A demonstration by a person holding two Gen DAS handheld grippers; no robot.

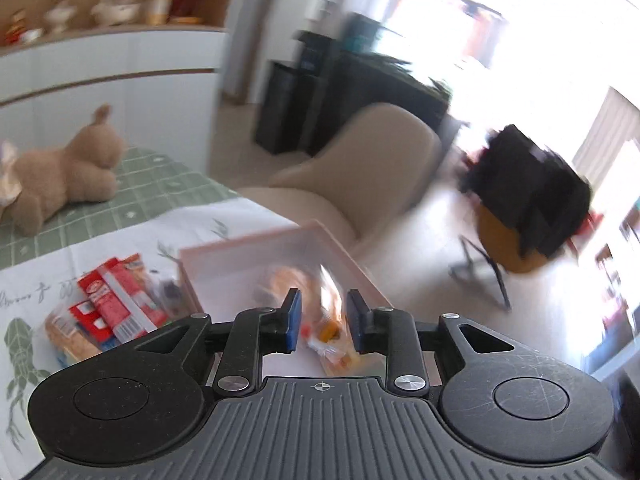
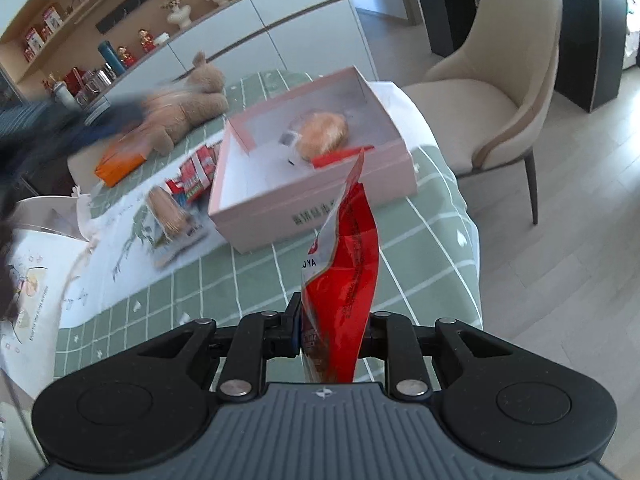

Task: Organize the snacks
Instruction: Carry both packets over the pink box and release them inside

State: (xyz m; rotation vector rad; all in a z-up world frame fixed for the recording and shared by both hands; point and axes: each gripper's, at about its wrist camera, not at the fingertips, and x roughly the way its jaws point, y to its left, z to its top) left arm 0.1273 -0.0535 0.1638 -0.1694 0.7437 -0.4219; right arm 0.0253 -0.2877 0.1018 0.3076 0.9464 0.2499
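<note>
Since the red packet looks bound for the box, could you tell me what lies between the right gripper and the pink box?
In the right wrist view, only bare green checked tablecloth lies between the right gripper, shut on the red packet, and the pink box.

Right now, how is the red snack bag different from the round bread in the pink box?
The shiny red foil snack pouch is pinched in the right hand-held gripper above the green checked tablecloth; the round golden bun in clear wrap lies inside the pink cardboard box. The pouch is long and flat, the bun plump. Both are packaged snacks.
</note>
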